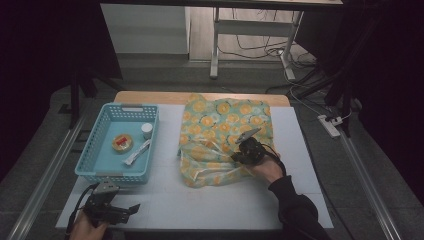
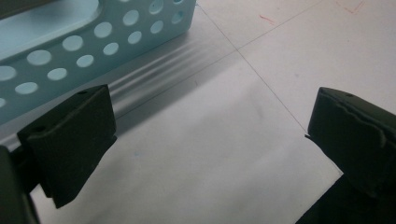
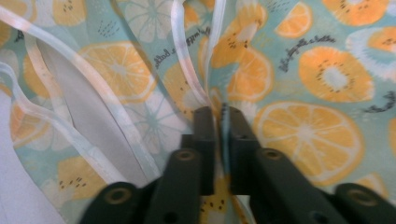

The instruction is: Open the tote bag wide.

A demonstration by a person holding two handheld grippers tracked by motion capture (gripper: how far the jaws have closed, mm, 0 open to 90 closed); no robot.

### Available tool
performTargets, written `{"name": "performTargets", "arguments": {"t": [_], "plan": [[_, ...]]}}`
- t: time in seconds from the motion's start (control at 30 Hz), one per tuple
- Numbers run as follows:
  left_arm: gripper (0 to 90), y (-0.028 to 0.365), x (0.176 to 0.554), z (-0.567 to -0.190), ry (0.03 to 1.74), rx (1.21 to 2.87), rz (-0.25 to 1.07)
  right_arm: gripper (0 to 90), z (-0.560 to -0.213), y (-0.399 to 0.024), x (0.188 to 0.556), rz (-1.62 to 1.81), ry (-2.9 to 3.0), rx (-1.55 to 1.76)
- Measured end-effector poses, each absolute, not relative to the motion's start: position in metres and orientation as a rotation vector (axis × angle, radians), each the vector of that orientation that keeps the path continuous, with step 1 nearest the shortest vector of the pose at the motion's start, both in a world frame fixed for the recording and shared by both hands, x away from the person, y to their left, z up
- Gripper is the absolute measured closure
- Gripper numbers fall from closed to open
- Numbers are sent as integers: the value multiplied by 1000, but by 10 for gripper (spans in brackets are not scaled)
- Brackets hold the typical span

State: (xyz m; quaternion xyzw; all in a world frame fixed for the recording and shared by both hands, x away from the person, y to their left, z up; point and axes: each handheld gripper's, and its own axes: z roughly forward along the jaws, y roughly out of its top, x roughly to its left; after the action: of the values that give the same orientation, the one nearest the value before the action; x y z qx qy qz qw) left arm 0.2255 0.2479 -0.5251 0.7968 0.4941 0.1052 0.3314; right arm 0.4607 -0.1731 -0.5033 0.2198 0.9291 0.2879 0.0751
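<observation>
Table (image 1: 235, 97): wooden top, a strip of its far edge bare, the rest under a white sheet (image 1: 200, 200). Floor (image 1: 160, 75) grey, lit in the middle of the room, dark at both sides. Metal rails (image 1: 35, 197) run along the floor left and right of the table. Behind: white cabinet (image 1: 145, 27); second table's white legs (image 1: 215, 45); loose black cables (image 1: 260, 50). White power strip (image 1: 330, 125) on the floor at right. Black drapes (image 1: 45, 40) close both sides.
</observation>
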Motion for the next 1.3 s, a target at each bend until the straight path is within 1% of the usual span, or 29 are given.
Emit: {"name": "performTargets", "arguments": {"t": [0.23,0.3,0.33,0.37,0.4,0.47,0.5,0.53,0.57,0.6,0.63,0.67,0.83,1.0,1.2,1.3], "plan": [[15,248,225,-525,1290,2084,276,403,-513,-168,458,826,2782,620],[15,248,225,-525,1290,2083,276,340,-515,-166,458,826,2761,607],[15,248,225,-525,1290,2083,276,334,-515,-165,458,824,2757,602],[15,248,225,-525,1291,2084,275,337,-516,-165,459,828,2760,602],[15,248,226,-525,1291,2085,275,365,-516,-165,460,835,2773,627],[15,248,225,-525,1291,2087,276,502,-515,-167,463,850,2778,632],[15,247,225,-525,1290,2087,277,646,-514,-167,463,842,2786,623],[15,247,225,-525,1291,2089,277,646,-514,-167,463,842,2786,623],[15,247,226,-525,1290,2091,277,852,-512,-164,460,822,2808,582],[15,247,226,-525,1290,2091,277,852,-512,-164,460,822,2808,582],[15,247,225,-525,1291,2089,277,883,-512,-162,458,808,2810,553],[15,247,225,-525,1291,2089,277,889,-512,-160,457,798,2810,556],[15,247,226,-525,1292,2088,276,894,-506,-165,463,908,2810,657],[15,247,226,-525,1292,2088,275,895,-481,-167,465,1107,2780,716],[15,248,226,-525,1296,2087,272,895,-465,-166,467,1179,2762,721],[15,248,226,-525,1297,2088,272,894,-450,-163,468,1202,2742,691]]}}
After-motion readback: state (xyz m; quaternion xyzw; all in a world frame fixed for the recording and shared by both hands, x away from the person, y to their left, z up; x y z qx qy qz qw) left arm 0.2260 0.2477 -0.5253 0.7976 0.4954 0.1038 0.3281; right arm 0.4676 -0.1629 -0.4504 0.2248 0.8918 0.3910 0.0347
